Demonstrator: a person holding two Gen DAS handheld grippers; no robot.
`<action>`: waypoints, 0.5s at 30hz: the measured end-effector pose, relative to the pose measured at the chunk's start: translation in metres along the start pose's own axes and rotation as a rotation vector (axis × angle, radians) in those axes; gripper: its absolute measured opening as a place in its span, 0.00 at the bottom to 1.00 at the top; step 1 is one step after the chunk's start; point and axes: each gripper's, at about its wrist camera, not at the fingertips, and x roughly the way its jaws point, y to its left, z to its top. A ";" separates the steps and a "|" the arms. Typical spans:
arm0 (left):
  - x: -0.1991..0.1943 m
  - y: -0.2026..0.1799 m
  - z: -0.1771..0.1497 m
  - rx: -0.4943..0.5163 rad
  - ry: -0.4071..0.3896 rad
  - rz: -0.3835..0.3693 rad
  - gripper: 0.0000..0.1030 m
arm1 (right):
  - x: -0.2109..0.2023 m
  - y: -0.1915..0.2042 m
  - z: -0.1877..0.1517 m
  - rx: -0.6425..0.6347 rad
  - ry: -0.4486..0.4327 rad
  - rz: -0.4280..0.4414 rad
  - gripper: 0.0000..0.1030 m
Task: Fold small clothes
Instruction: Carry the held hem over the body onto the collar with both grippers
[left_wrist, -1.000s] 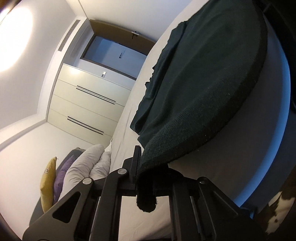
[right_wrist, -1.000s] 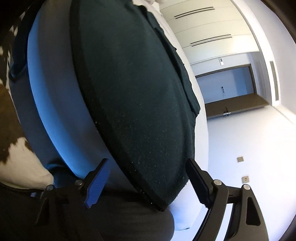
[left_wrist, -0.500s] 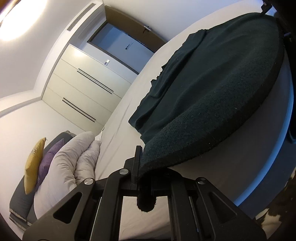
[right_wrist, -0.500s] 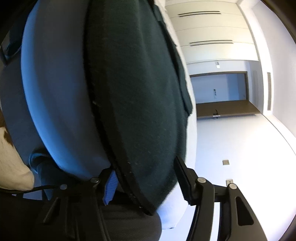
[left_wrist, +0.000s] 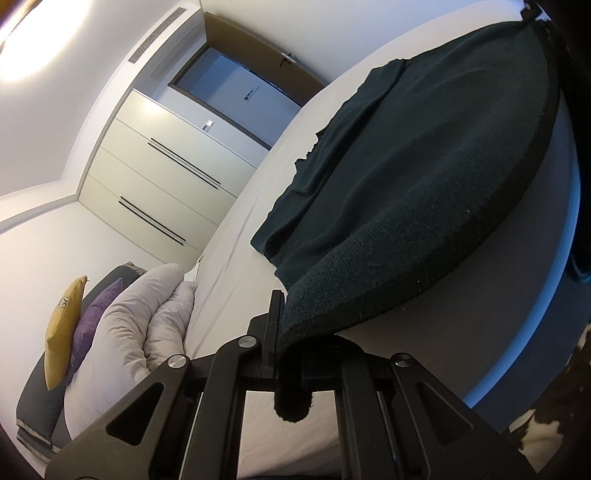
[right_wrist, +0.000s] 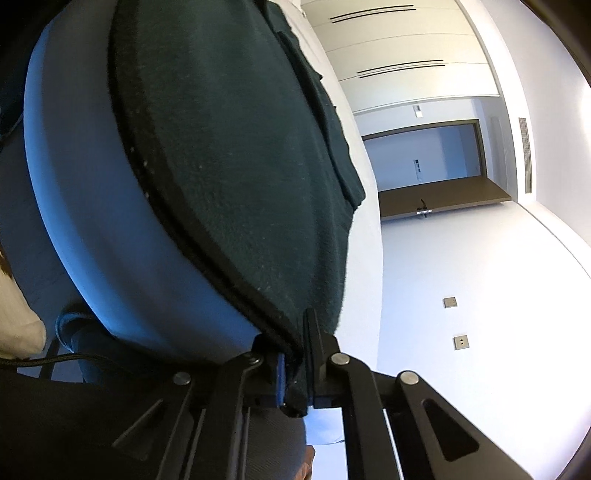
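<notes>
A dark green knitted garment (left_wrist: 413, 192) lies spread on the white bed (left_wrist: 243, 236). My left gripper (left_wrist: 284, 332) is shut on its near hem corner, with cloth bunched between the jaws. In the right wrist view the same garment (right_wrist: 236, 155) fills the middle, its thick hem running along the bed's near edge. My right gripper (right_wrist: 295, 365) is shut on the other near hem corner, cloth pinched against its blue pad (right_wrist: 280, 380).
White pillows (left_wrist: 144, 314) with a purple and a yellow cushion (left_wrist: 62, 325) lie at the head of the bed. A white wardrobe (left_wrist: 155, 177) and a doorway (right_wrist: 421, 158) stand behind. A cowhide rug (left_wrist: 543, 439) lies on the floor.
My right gripper was open around the hem a second ago and has closed on it. My left gripper stayed shut on the hem while its view tilted.
</notes>
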 end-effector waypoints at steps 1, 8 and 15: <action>0.000 0.000 -0.001 0.001 0.001 0.000 0.05 | -0.001 -0.004 -0.001 0.005 -0.002 -0.004 0.03; -0.001 0.012 0.002 -0.038 0.001 0.002 0.05 | -0.004 -0.028 0.000 0.063 -0.050 -0.056 0.03; -0.001 0.047 0.023 -0.157 -0.032 0.039 0.05 | 0.005 -0.067 0.020 0.107 -0.105 -0.144 0.03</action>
